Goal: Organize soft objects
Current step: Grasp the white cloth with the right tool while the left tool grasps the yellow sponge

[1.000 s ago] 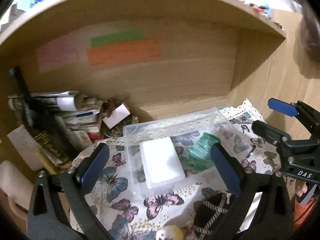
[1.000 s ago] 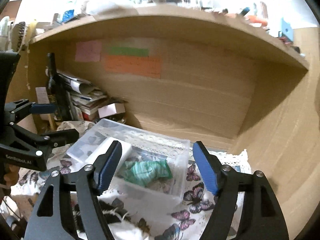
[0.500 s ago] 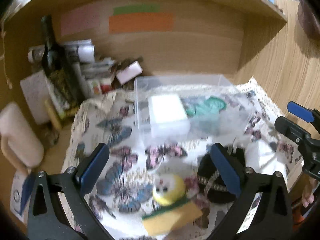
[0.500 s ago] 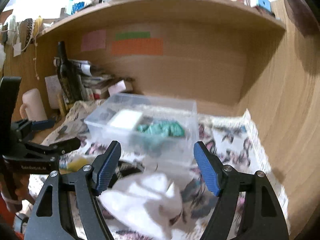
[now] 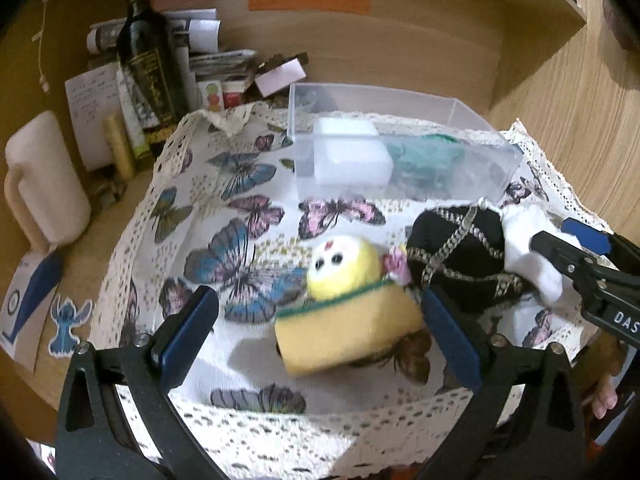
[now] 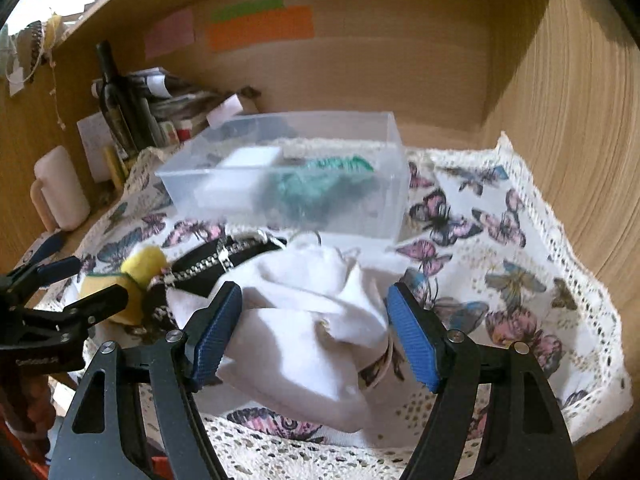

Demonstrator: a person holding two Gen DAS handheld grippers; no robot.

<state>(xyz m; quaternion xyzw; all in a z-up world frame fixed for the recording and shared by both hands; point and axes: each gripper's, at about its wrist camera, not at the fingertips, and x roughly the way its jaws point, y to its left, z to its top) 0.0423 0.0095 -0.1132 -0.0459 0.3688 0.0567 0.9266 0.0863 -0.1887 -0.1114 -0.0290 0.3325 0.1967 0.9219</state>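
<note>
white sock [image 6: 316,320] between wide right gripper [image 6: 314,332], sponge [image 5: 348,332] between wide left gripper [image 5: 320,332]

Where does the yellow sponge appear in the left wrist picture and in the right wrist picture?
Left wrist: yellow sponge lies low in the centre, between the open left gripper fingers.
Right wrist: only a yellow edge shows at far left, behind the other gripper.
Shared landmark: the clear plastic box behind it.
</note>
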